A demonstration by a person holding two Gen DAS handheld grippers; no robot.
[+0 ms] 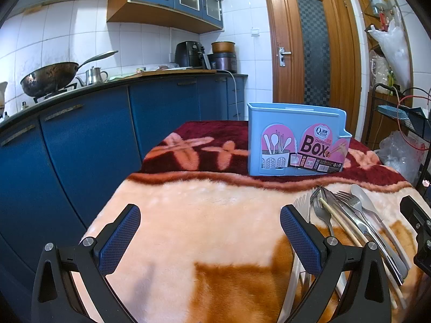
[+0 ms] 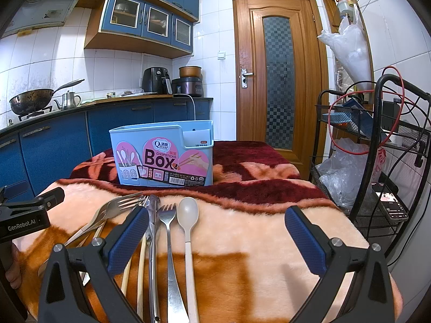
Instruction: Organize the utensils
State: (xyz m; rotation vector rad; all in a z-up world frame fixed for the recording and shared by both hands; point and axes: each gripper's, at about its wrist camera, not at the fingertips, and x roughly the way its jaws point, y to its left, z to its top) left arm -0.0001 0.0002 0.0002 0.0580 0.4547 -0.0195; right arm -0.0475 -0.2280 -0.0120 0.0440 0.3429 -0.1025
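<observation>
A light blue chopsticks box stands upright on the dark red part of the blanket, also in the right wrist view. A pile of utensils lies in front of it: metal forks, a white spoon and wooden chopsticks. In the right wrist view the fork, white spoon and chopsticks lie between and left of my fingers. My left gripper is open and empty, left of the pile. My right gripper is open and empty above the pile.
The blanket-covered table has blue kitchen cabinets to its left. A black wire rack with bags, cables and a phone stands on the right. A wooden door is behind. My left gripper's body shows at the right wrist view's left edge.
</observation>
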